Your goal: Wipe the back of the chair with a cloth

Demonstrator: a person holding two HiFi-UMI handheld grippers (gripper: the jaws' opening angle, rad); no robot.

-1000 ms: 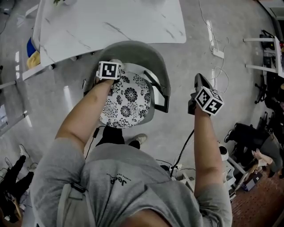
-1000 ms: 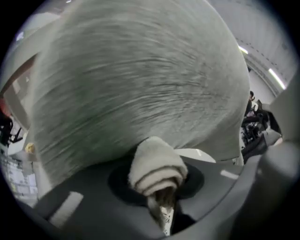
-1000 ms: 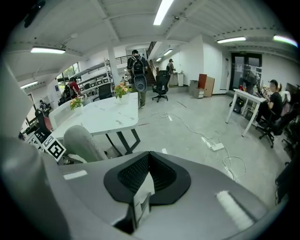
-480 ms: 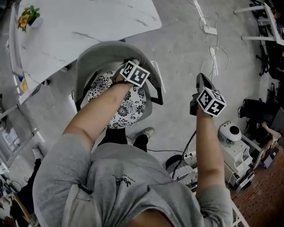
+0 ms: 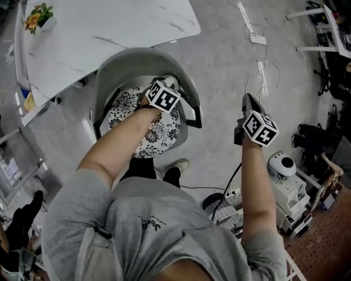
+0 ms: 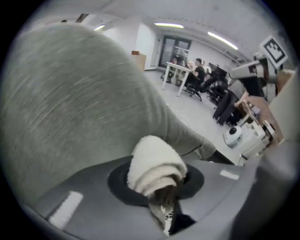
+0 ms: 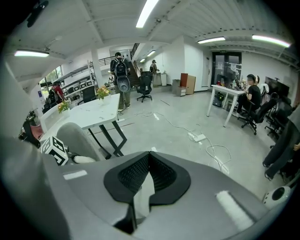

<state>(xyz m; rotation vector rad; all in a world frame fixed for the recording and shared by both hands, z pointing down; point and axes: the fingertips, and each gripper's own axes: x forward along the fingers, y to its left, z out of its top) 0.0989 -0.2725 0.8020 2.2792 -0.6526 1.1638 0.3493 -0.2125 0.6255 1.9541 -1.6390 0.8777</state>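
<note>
A grey upholstered chair [image 5: 140, 59] with a floral seat cushion [image 5: 134, 123] stands below me, its curved back [image 6: 70, 108] filling the left gripper view. My left gripper [image 5: 167, 88] is shut on a folded white cloth [image 6: 157, 164], which presses against the inner right side of the backrest. The cloth [image 5: 172, 82] peeks out past the marker cube in the head view. My right gripper [image 5: 248, 105] hangs over bare floor to the right of the chair, well apart from it, its jaws [image 7: 149, 161] shut with nothing in them. From there the chair [image 7: 77, 138] shows at lower left.
A white marble-look table [image 5: 104, 27] stands just behind the chair, with a small flower pot [image 5: 37, 16] on it. Cables and a power strip [image 5: 256, 38] lie on the floor at right. A white round device [image 5: 281, 164] and office clutter sit at lower right.
The left gripper has slid the cloth rightward along the inside of the chair back, from left of centre to the right side. The right gripper has held its place.
</note>
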